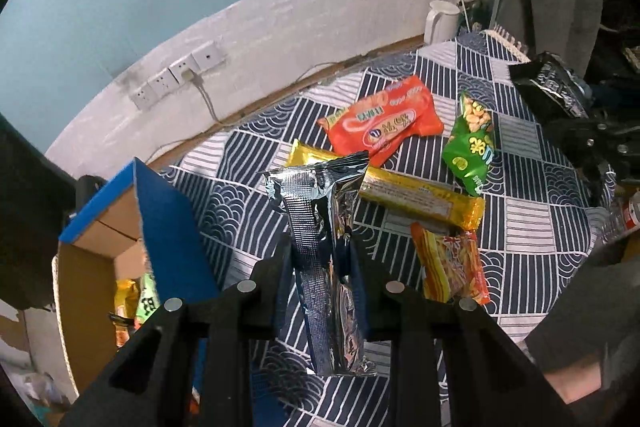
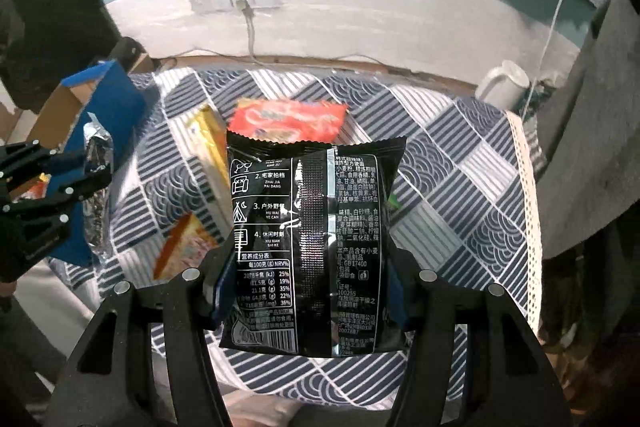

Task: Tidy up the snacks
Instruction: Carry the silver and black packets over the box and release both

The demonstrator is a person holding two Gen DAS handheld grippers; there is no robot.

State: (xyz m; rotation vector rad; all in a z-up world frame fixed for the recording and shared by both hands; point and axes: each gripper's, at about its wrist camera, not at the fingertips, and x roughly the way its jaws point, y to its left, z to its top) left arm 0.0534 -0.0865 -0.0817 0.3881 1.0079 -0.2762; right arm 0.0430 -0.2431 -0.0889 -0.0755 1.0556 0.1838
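Now both claws are loaded, which reads as the carry step of the sorting job. The left claw (image 1: 322,263) is clamped on a silver packet (image 1: 320,227), pinched thin between its pads and held clear above the patterned cloth (image 1: 540,247) that covers the bench. The right claw (image 2: 310,279) is clamped on a black packet (image 2: 312,243), wider, so its jaws stand further apart, and this packet too hangs above the cloth rather than resting on it.

A blue box (image 1: 168,227) stands open at the cloth's left edge, just left of the left claw. A few packets already lie inside it, so it is most likely where the snacks go. Still on the cloth, all to the right of the box, are an orange packet (image 1: 384,119), a green packet (image 1: 470,151), a gold bar (image 1: 420,195) and a small orange-yellow packet (image 1: 452,267). A white kettle (image 1: 440,21) sits at the far edge.

Next, the silver packet needs swinging left over the box's open mouth, past the raised blue flap, then releasing. The black packet should follow from further right, and it needs room so the two claws do not collide at the box.
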